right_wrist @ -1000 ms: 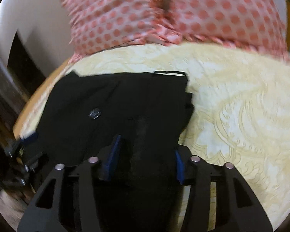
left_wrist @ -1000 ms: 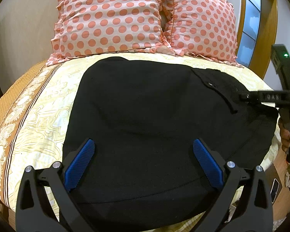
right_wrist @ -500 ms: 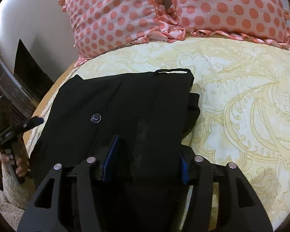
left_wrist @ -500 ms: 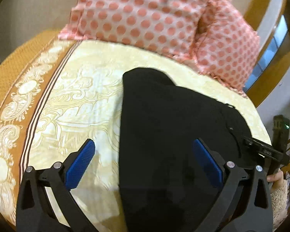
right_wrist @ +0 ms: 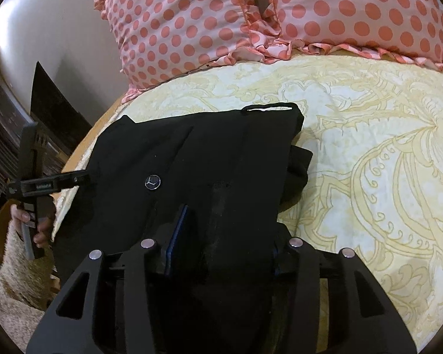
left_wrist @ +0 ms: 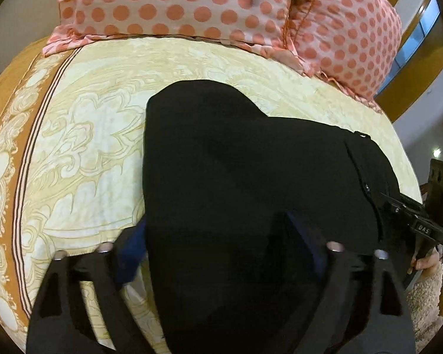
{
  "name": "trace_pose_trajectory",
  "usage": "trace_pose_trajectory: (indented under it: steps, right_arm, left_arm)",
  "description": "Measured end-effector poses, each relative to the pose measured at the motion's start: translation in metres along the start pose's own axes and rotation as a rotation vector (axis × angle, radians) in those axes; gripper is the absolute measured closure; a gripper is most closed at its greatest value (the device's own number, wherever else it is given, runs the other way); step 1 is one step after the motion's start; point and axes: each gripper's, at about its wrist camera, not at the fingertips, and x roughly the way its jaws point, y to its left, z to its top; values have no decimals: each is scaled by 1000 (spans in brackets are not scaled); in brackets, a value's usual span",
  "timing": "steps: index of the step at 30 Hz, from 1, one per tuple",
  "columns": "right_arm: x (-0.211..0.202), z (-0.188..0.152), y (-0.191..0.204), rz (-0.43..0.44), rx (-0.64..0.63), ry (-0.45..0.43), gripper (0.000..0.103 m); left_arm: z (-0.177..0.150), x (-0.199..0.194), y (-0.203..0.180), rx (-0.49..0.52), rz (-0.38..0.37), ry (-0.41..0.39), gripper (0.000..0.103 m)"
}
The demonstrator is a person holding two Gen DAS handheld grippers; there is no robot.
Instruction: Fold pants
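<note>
So the black pants [left_wrist: 251, 177] are lying on the bed [left_wrist: 82, 153], filling the middle and lower part of the left wrist frame, with the cream and gold patterned sheet showing to the left of them and an orange border strip [left_wrist: 20, 135] running down the far left edge. Two pink polka dot pillows [left_wrist: 174, 3] sit along the top of the frame, right behind the pants.

The left hand-held gripper [left_wrist: 218, 247] is at the bottom centre of its own view, and the fabric runs between its blue pads [left_wrist: 130, 250]. The pads sit a fair way apart with cloth bunched in the gap, so it looks like it has a thick fold of the pants, though the frame is blurry down there.

In the right wrist view the pants sit left of centre, waistband end toward the pillows [right_wrist: 192, 26], and a little round logo button [right_wrist: 152, 182] shows on the cloth. The right hand-held gripper [right_wrist: 221, 236] at the bottom centre has a dark fold of the pants pinched between its fingers, jaws fairly narrow. You can also spot the left gripper at the left edge of that frame, gripped by the person's hand [right_wrist: 29, 224], its tip touching the pants' edge. Shaggy beige rug [right_wrist: 11, 303] in the lower left corner.
</note>
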Motion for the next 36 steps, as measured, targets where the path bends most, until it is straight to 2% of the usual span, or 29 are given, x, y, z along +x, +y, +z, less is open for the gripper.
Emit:
trace_pose_trajectory:
  steps: [3, 5, 7, 14, 17, 20, 25, 29, 32, 34, 36]
  right_arm:
    - [-5, 0, 1, 6, -9, -20, 74]
    - [-10, 2, 1, 22, -1, -39, 78]
    - [-13, 4, 5, 16, -20, -50, 80]
    - [-24, 13, 18, 4, -52, -94, 83]
    - [-26, 22, 23, 0, -69, -101, 84]
    - [-20, 42, 26, -18, -83, -113, 84]
    - [-7, 88, 17, -41, -66, -161, 85]
    - [15, 135, 7, -97, -63, -197, 85]
    - [44, 150, -7, -131, -34, -155, 85]
    - [71, 153, -23, -166, 13, -81, 84]
    - [86, 149, -33, -191, 48, -43, 79]
  left_arm:
    - [0, -5, -3, 16, 29, -15, 58]
    - [0, -11, 0, 5, 28, -30, 84]
    - [3, -15, 3, -8, 24, -37, 91]
    - [4, -25, -9, 35, 76, -77, 94]
    - [14, -38, -11, 43, 65, -116, 95]
    - [29, -43, -16, 68, 86, -148, 95]
    - [77, -34, -19, 90, 145, -201, 94]
    - [121, -16, -14, 95, 199, -252, 94]
    - [145, 15, -4, 81, 250, -214, 94]
    - [152, 41, 8, 46, 254, -143, 93]
    - [152, 62, 19, 14, 271, -101, 87]
